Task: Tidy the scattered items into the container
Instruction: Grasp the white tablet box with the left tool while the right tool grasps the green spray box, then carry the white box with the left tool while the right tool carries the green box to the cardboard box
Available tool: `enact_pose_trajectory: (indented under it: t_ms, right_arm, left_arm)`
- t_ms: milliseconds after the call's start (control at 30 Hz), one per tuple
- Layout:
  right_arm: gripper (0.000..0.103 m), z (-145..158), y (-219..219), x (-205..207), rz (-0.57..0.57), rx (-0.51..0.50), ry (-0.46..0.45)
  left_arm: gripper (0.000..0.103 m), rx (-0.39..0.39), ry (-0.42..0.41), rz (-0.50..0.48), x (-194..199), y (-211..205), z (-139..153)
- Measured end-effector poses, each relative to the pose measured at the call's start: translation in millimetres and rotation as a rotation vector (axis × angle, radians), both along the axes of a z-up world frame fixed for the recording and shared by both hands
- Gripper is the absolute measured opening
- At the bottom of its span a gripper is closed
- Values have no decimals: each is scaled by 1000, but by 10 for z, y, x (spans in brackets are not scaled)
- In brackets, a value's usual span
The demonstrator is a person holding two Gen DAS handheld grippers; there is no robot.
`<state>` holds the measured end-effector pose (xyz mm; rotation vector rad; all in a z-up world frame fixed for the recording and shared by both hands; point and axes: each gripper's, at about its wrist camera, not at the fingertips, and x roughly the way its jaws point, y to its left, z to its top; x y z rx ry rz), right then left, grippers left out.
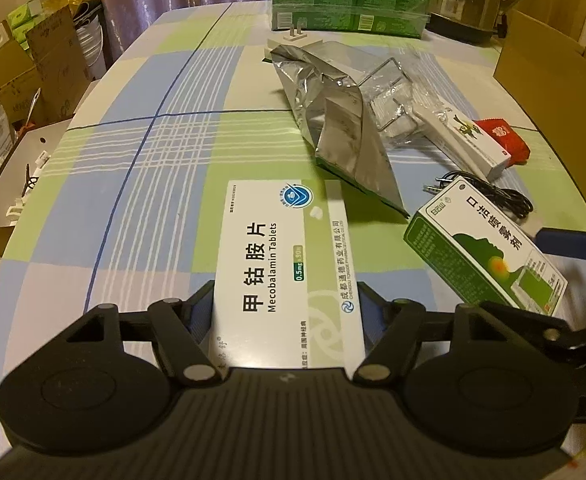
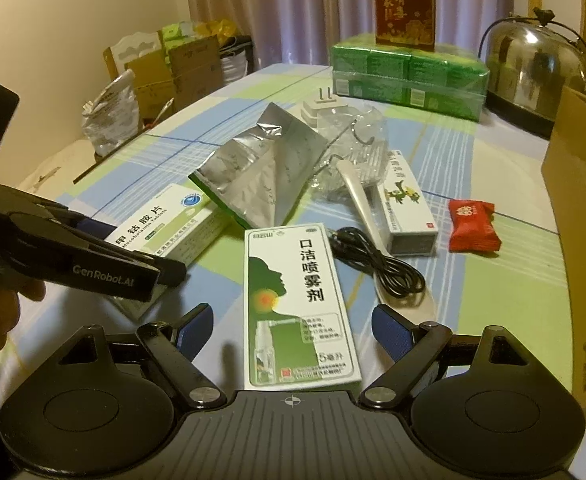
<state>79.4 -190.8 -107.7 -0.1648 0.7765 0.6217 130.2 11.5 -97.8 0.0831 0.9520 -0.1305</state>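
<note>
Here, left gripper [image 1: 289,308] jaws pinch tablet box [image 1: 285,264] by long edges; right gripper [image 2: 293,332] jaws spread, spray box [image 2: 293,300] between them on counter [image 1: 133,160] (light, stiff cardboard; grip long sides).

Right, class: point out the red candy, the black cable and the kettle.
Red candy [image 2: 473,227]: right wrist view, wrapper middle.
Black cable [image 2: 389,266]: right wrist view, coiled loops.
Kettle [image 2: 533,58]: right wrist view, steel body.

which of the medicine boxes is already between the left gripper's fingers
The white Mecobalamin Tablets box, sitting between the left gripper fingers; the green spray box lies between the open right gripper.
</note>
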Motion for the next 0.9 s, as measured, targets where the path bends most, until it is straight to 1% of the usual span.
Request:
enact_pose_trajectory:
  t_ms: [167, 233, 300, 333, 367, 400, 567, 667, 900]
  right_arm:
    - [83, -40, 78, 94, 5, -1, 11]
    - [79, -53, 109, 130, 6, -7, 15]
    - [68, -73, 128, 160, 7, -15, 21]
    - [66, -86, 138, 173, 5, -25, 26]
    - [61, -99, 146, 181, 1, -36, 28]
    - [54, -109, 148, 182, -1, -46, 28]
    - [53, -69, 70, 102, -15, -47, 31]
    - [53, 9, 2, -3, -25, -31, 30]
    - [53, 283, -209, -286, -63, 13, -1]
  left_arm:
    - [67, -7, 2, 15, -45, 64, 25]
    - [67, -13, 2, 22, -60, 80, 43]
    - [67, -20, 1, 21, -61, 86, 52]
    - [67, -21, 2, 22, -63, 87, 50]
    - [67, -21, 5, 21, -58, 85, 44]
    - [67, -19, 7, 19, -62, 82, 46]
    - [67, -15, 3, 17, -109, 71, 73]
    - [67, -21, -14, 22, -175, 64, 166]
    - [67, -39, -47, 30, -431, 10, 426]
